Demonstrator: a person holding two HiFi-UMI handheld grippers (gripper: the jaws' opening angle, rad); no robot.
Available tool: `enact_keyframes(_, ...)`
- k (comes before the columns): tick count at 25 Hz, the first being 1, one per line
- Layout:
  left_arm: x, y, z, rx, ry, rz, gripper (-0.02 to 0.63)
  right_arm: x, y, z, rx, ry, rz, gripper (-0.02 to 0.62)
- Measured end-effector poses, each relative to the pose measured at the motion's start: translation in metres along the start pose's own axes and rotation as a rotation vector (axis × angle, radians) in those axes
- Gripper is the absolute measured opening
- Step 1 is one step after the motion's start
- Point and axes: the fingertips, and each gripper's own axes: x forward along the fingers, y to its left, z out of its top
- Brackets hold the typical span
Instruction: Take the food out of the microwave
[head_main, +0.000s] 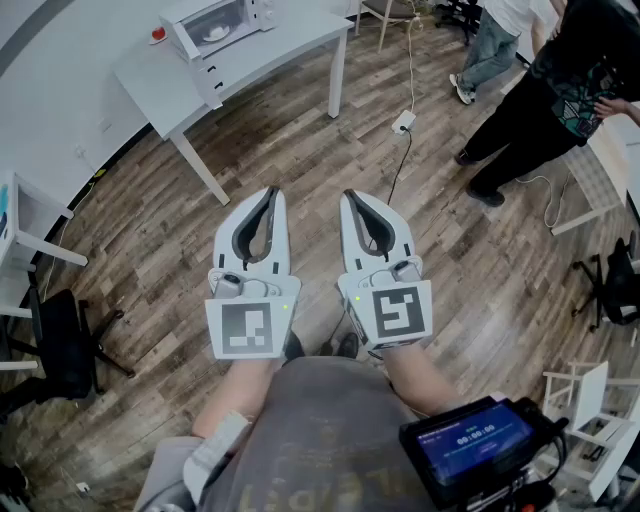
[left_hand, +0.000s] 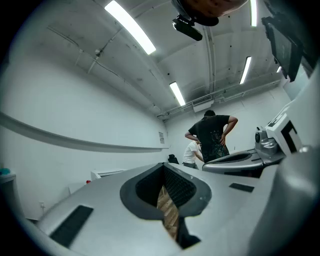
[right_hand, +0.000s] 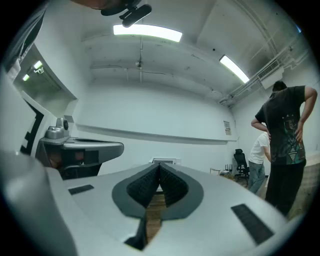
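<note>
A white microwave (head_main: 215, 25) stands on a white table (head_main: 270, 55) at the far top left of the head view, well away from both grippers. Something pale shows behind its door window; I cannot tell what it is. My left gripper (head_main: 271, 190) and right gripper (head_main: 349, 195) are held side by side over the wooden floor, both shut with their tips touching and nothing between them. The left gripper view shows the left gripper (left_hand: 163, 165) with the microwave (left_hand: 107, 173) small to its left. In the right gripper view the microwave (right_hand: 162, 161) sits just beyond the right gripper (right_hand: 159, 165).
A person in a dark shirt (head_main: 560, 90) and another in jeans (head_main: 495, 40) stand at the right back. A cable with a plug (head_main: 403, 122) lies on the floor ahead. A black office chair (head_main: 60, 340) is at the left. A small red object (head_main: 157, 35) sits on the table.
</note>
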Motion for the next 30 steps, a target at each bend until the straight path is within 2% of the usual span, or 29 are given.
enact_keyframes(6, 0.002, -0.011, 0.0, -0.003, 0.009, -0.001, 0.006, -0.006, -0.007, -0.001, 0.007, -0.001, 0.004, 0.006)
enact_keyframes(14, 0.019, -0.037, -0.003, 0.003, 0.033, 0.005, 0.006, -0.011, -0.037, -0.01, 0.068, 0.015, 0.029, 0.006)
enact_keyframes(20, 0.038, -0.064, -0.007, 0.024, 0.043, 0.027, 0.006, -0.017, -0.064, -0.017, 0.076, 0.014, 0.069, 0.007)
enact_keyframes(26, 0.045, -0.069, -0.017, 0.013, 0.07, 0.05, 0.006, -0.014, -0.074, -0.03, 0.087, 0.029, 0.089, 0.007)
enact_keyframes(30, 0.064, -0.061, -0.027, 0.011, 0.078, 0.05, 0.006, 0.007, -0.082, -0.038, 0.093, 0.037, 0.096, 0.008)
